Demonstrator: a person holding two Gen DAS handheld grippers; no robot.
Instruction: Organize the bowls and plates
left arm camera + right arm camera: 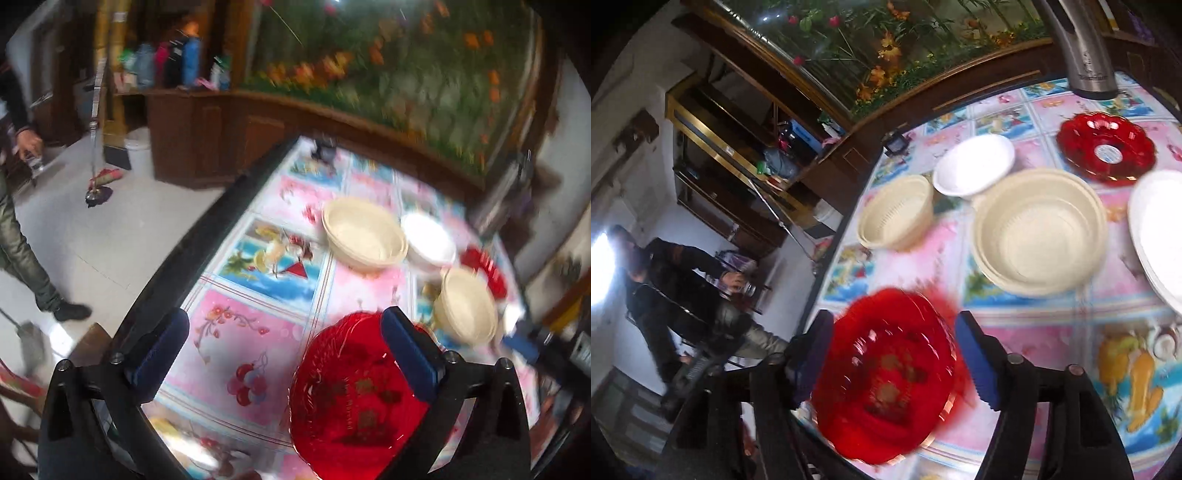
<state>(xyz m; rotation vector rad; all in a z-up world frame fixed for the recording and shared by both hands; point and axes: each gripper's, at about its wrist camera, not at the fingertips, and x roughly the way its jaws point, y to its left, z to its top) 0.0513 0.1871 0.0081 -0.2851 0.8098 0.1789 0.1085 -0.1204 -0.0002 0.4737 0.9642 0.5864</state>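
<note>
Left gripper (282,349) is spread wide, nothing between the pads; its right pad (408,354) overlaps the edge of a red plate (351,398) in view, contact unclear. That red plate lies on the tablecloth (243,332) near the table's near edge. Right gripper (892,350) also gapes, with the red plate (886,387) sitting between its blue pads (975,362); the plate is motion-blurred, so whether either pad touches it cannot be told, and the jaws are not closed on it. Beyond, in the right wrist view: a small cream bowl (897,212) near the left table edge, a white bowl (975,164) just behind it, a larger cream bowl stack (1039,230) in the middle, a second red plate (1106,147) farther back, upside down with a label on its base, and a white plate (1160,236) at the right edge. A steel kettle (1086,48) stands at the far end of the table. Left wrist view shows the same cream bowl (364,232), white bowl (428,240), cream bowl stack (467,304) and far red plate (484,269), all blurred. A person (668,280) stands on the floor to the left, well apart from the table.
</note>
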